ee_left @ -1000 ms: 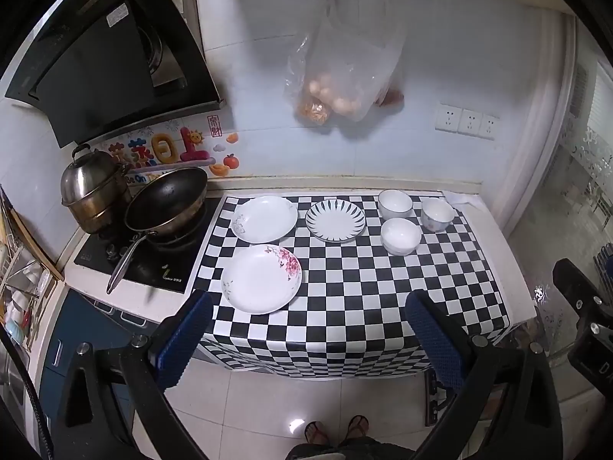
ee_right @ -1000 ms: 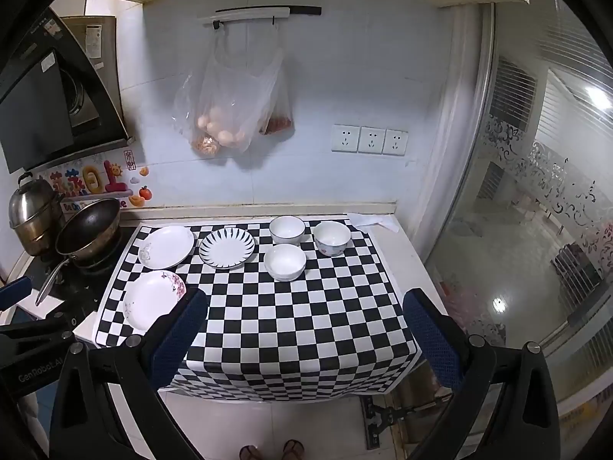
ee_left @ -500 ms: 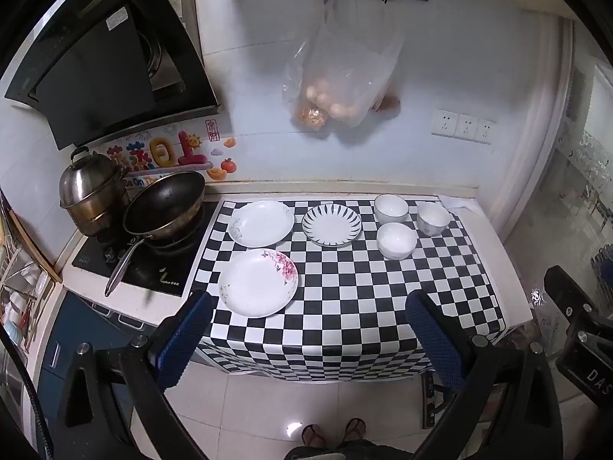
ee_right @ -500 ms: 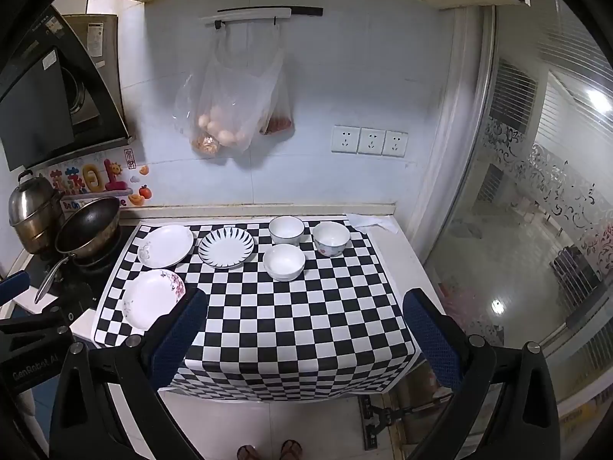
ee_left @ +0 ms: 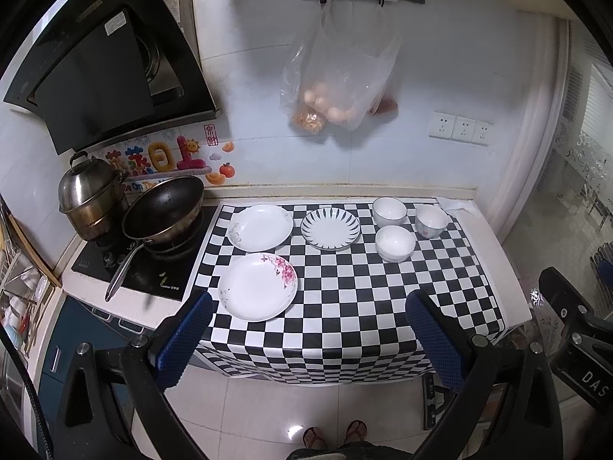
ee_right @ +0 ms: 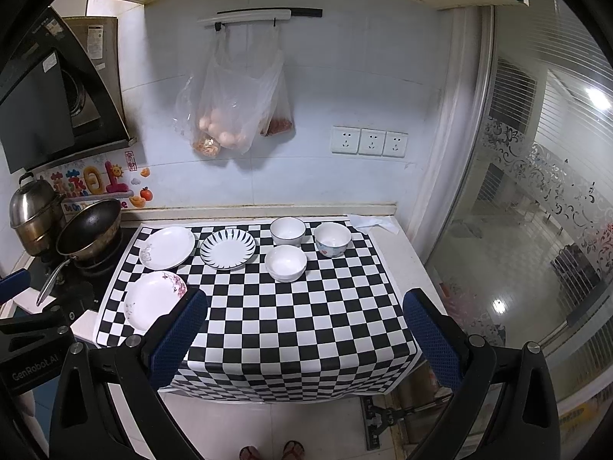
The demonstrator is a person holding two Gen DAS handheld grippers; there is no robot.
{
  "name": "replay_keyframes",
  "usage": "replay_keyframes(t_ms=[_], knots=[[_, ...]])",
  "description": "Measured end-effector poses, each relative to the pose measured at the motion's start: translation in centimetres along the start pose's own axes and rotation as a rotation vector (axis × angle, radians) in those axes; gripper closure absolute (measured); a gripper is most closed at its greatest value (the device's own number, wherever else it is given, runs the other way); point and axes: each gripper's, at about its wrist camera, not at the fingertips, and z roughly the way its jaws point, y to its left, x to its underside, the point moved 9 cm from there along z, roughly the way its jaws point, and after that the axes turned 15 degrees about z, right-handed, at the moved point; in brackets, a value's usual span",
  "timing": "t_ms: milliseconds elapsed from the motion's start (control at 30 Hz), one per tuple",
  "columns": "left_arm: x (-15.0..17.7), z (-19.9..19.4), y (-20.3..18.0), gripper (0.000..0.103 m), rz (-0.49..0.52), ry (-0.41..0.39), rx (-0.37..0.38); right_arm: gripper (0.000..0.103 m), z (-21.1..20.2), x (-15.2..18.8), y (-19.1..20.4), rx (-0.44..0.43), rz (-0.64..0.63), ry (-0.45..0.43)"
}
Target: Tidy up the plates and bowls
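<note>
On the checkered cloth lie three plates: a pink-flowered plate at front left, a white plate behind it, and a blue-striped plate to its right. Three bowls stand at the back right: a white bowl, a patterned bowl, and a nearer white bowl. My left gripper and right gripper hang open in front of the counter, away from the dishes, holding nothing.
A black wok and a steel pot sit on the stove at the left. A plastic bag of eggs hangs on the wall. Wall sockets are to the right. A glass partition bounds the right side. The person's sandalled feet show below.
Both grippers have drifted slightly upward and back, so the counter sits a little lower in view. Nothing on the counter has moved.
</note>
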Motion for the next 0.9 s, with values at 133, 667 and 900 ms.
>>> replay_keyframes(t_ms=[133, 667, 900], knots=[[0.01, -0.04, -0.07, 0.0, -0.001, -0.001, 0.001, 0.0, -0.15, 0.05, 0.21, 0.001, 0.001, 0.0], [-0.38, -0.07, -0.19, 0.0, -0.002, -0.004, -0.004, 0.0, 0.27, 0.15, 0.59, 0.003, 0.001, 0.011], [-0.54, -0.13, 0.15, 0.0, -0.002, -0.007, -0.002, 0.0, 0.35, 0.22, 0.59, 0.0, 0.005, 0.01]])
